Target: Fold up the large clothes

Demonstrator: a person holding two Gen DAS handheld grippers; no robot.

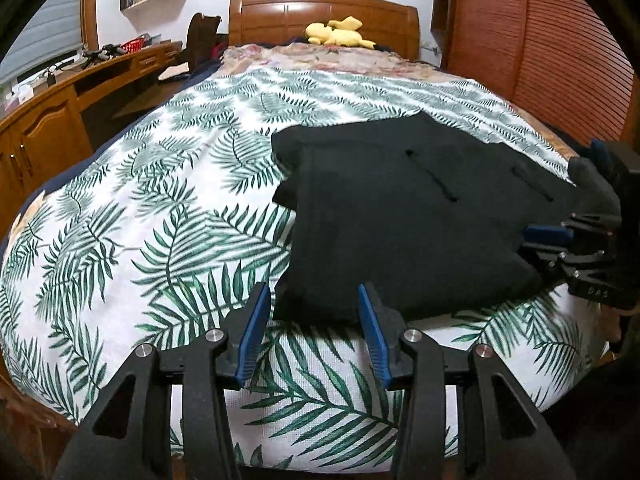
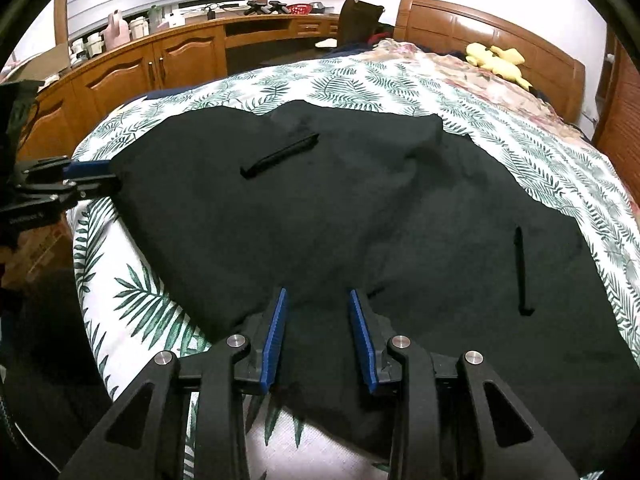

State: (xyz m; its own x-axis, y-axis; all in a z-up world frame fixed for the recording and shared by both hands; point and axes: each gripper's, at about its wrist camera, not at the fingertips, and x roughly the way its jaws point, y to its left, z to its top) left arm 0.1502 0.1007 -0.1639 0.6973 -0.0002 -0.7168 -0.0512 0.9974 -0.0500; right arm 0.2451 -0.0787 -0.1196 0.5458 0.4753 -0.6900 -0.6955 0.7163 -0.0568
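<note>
The left claw [image 1: 312,300] sits nearest, its blue pads spread apart over the near left corner of the black garment [image 1: 404,208], gripping nothing. The right claw [image 2: 318,300] is likewise parted, hovering over the garment's near edge with dark cloth beneath and between the pads. The garment lies spread on the leaf-print bedspread [image 1: 168,208], toward the bed's near right side. A yellow plush toy [image 1: 338,32] rests far off by the wooden headboard [image 1: 320,12].

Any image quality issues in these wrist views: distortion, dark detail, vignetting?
Left wrist: heavy fisheye bend, bed bulges like a dome, corners vignetted black; the garment is nearly featureless, folds hard to read. Right wrist: same barrel warp; garment fills the middle and swallows detail, only faint creases show. No glare or obvious motion blur in either.
</note>
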